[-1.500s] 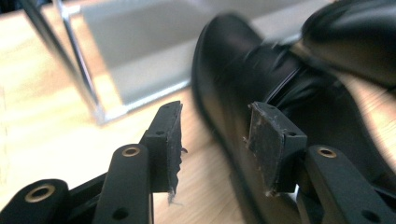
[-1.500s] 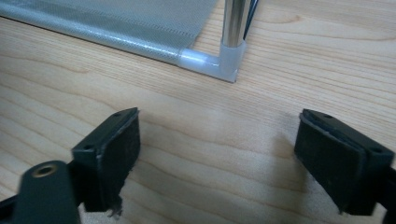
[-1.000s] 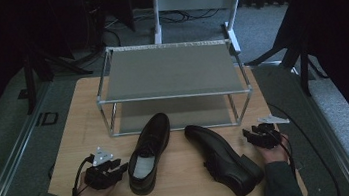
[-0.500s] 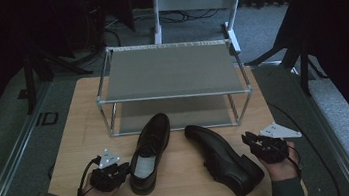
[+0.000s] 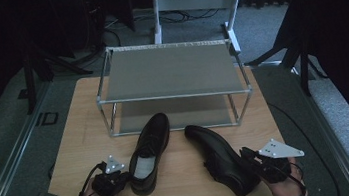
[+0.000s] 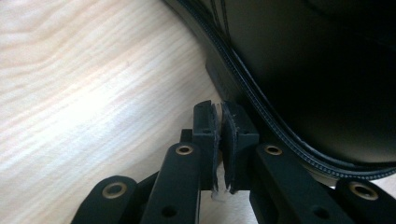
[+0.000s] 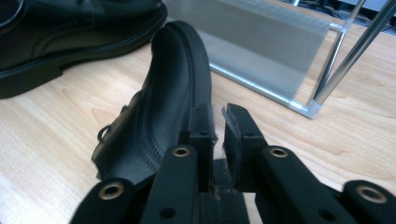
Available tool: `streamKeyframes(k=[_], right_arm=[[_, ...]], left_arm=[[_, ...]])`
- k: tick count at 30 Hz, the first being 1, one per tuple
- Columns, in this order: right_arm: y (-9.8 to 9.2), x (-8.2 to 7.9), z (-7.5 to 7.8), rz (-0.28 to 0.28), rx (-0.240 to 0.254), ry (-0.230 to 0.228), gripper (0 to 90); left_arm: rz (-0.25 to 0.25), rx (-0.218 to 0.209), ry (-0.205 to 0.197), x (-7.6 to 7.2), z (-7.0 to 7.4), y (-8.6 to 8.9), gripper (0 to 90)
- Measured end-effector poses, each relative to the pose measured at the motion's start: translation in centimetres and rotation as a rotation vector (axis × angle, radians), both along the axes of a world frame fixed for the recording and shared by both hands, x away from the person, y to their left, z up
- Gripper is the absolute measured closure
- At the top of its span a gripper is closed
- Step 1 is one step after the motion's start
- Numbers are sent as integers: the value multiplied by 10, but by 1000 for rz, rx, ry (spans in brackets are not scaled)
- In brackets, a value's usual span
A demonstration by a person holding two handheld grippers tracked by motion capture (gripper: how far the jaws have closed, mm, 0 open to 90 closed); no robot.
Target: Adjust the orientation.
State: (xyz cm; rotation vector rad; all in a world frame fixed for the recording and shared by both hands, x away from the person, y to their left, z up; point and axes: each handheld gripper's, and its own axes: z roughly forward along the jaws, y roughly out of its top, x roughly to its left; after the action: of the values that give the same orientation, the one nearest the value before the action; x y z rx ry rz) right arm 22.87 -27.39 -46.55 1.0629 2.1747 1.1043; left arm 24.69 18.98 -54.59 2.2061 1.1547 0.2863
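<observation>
Where the pale wood-grain table (image 5: 86,134) lies bare, a two-tier metal rack (image 5: 172,73) with flat grey shelves stands at the back. Before it lie two glossy black leather shoes: left shoe (image 5: 150,151) upright, right shoe (image 5: 220,158) tipped sideways. Left tool (image 5: 120,176) is closed, empty, beside the left shoe's heel; right tool (image 7: 218,122) slightly parted, empty.

We see two black leather shoes on the wooden table (image 5: 82,139). The left shoe (image 5: 150,152) stands upright, toe toward the metal rack (image 5: 172,73). The right shoe (image 5: 218,158) lies tilted beside it, apart.
</observation>
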Motion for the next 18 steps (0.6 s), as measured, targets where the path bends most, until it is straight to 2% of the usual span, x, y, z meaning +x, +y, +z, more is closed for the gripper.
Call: streamKeyframes(k=[1, 2, 4, 7, 9, 12, 15, 18], right_arm=[[1, -1, -1, 6, -7, 3, 843], [1, -1, -2, 8, -12, 10, 848], [3, -3, -4, 22, -24, 17, 851], [5, -5, -6, 35, -31, 27, 850], [5, -6, -8, 39, -36, 37, 850], [6, -7, -10, 43, -35, 47, 850], [6, -6, -12, 46, -38, 54, 850], [7, -5, -13, 47, -40, 58, 850]], left_arm=[[-4, -18, 4, 0, -1, 0, 851], [-4, -18, 4, 0, -1, 0, 851], [-41, -31, 0, -3, -2, -10, 852], [-108, -39, -13, -6, -3, -28, 847], [-153, -30, -24, -9, -3, -41, 844], [-197, -40, -40, -10, -4, -59, 840], [-230, -53, -51, -11, -6, -74, 840], [-240, -63, -55, -10, -6, -79, 821]])
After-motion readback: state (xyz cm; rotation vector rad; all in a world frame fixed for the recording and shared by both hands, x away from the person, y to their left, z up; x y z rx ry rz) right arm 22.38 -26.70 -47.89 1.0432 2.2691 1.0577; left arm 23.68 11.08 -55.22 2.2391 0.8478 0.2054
